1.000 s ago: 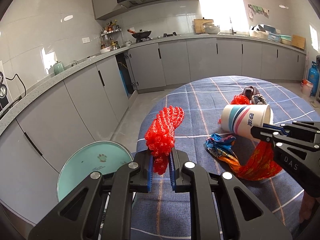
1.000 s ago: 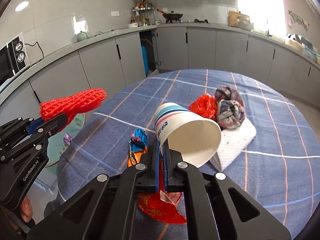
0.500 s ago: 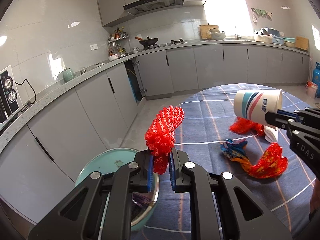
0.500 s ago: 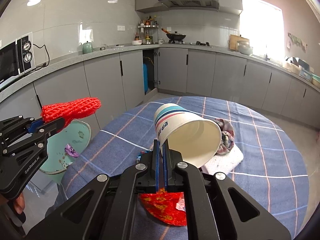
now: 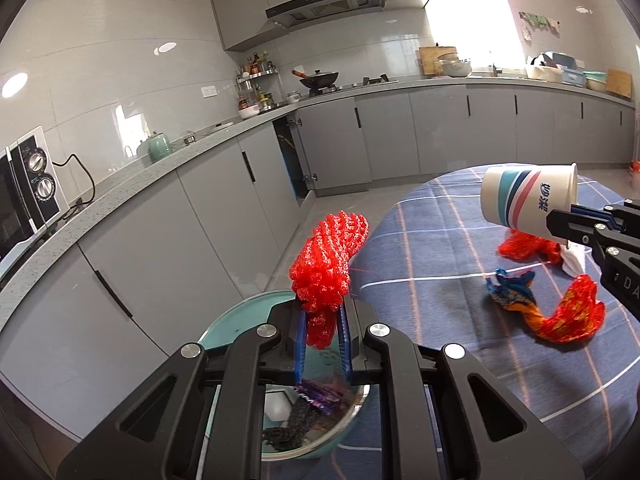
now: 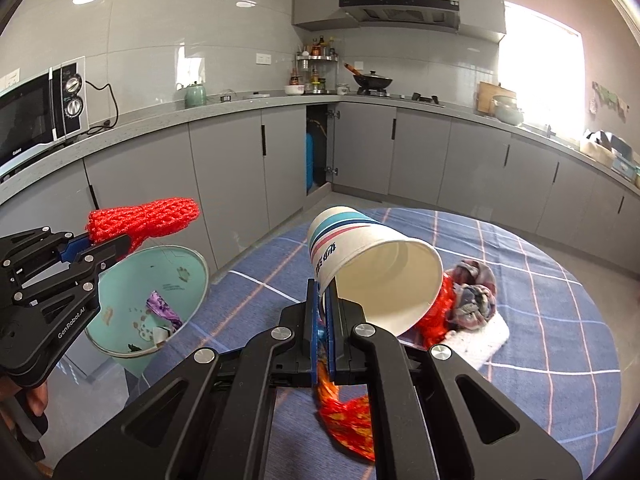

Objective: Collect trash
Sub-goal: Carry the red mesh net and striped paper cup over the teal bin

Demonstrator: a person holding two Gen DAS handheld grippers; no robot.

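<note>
My left gripper is shut on a red foam net and holds it over the teal trash bin, which stands on the floor beside the table and has wrappers inside. In the right wrist view the left gripper, the net and the bin show at the left. My right gripper is shut on the rim of a striped paper cup, held on its side above the table; the cup also shows in the left wrist view.
On the blue checked tablecloth lie a red and orange snack wrapper, a red net ball, a crumpled plaid cloth and a white towel. Grey cabinets run behind, close to the bin.
Both grippers have risen and swung left, away from the table. The left gripper with the red net has moved from over the table edge to above the bin. The cup stays gripped.
</note>
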